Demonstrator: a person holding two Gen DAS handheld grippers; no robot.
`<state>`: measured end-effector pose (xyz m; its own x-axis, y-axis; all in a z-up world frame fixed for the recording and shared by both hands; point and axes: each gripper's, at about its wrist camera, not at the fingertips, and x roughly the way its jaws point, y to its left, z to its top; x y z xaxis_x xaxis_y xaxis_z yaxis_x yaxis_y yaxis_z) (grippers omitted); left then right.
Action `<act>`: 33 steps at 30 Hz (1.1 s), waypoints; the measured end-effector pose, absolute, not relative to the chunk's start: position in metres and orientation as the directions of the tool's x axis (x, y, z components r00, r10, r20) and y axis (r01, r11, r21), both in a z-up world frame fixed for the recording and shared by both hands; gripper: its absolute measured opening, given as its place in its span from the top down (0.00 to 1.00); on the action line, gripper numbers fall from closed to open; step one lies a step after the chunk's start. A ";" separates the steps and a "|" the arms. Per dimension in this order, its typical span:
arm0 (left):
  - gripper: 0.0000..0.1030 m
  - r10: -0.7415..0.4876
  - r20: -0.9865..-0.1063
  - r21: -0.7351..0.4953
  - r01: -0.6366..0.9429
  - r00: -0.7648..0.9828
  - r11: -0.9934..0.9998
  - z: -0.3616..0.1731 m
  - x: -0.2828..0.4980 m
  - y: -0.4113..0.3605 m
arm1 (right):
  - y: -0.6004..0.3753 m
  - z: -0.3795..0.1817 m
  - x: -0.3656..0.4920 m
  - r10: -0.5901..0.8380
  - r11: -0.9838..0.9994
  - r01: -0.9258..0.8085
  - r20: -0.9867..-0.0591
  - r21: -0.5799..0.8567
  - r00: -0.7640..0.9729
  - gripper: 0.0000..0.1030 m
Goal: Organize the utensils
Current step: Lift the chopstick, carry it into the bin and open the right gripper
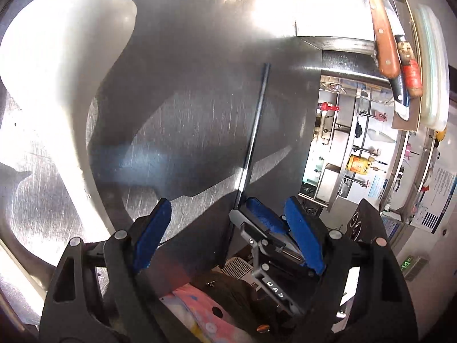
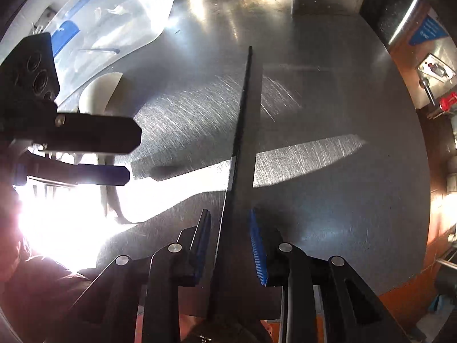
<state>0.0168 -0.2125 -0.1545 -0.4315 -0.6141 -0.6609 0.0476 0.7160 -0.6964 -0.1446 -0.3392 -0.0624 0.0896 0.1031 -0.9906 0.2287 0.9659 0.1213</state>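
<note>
A white plastic ladle (image 1: 57, 65) lies on the steel counter (image 1: 185, 100) at the left of the left wrist view, its bowl far and its handle running toward me. My left gripper (image 1: 225, 237) is open and empty beside that handle. My right gripper (image 2: 230, 243) is shut on a long flat dark utensil (image 2: 242, 131), held edge-on between the blue pads and reaching forward over the counter. That utensil also shows in the left wrist view (image 1: 257, 120). The left gripper shows at the left of the right wrist view (image 2: 125, 157), with the ladle (image 2: 100, 91) behind it.
Two wooden-handled knives (image 1: 385, 51) and a stack of cutting boards (image 1: 431, 65) hang or stand at the upper right. A clear plastic bag (image 2: 114, 23) lies at the far left of the counter. The counter edge (image 1: 311, 143) drops off on the right to a kitchen aisle.
</note>
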 end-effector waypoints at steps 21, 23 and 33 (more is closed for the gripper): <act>0.25 -0.627 -0.627 -0.702 -0.014 -0.463 0.712 -0.165 0.017 -0.224 | -0.335 -0.044 -0.179 0.489 0.856 0.138 -0.867 0.499 0.099 0.94; 0.25 -0.626 -0.625 -0.702 -0.014 -0.467 0.712 -0.165 0.015 -0.226 | -0.337 -0.042 -0.181 0.508 0.843 0.144 -0.855 0.519 0.104 0.94; 0.93 -0.612 -0.620 -0.693 -0.022 -0.491 0.721 -0.172 0.002 -0.223 | -0.353 -0.042 -0.158 0.577 0.786 0.179 -0.806 0.592 0.131 0.93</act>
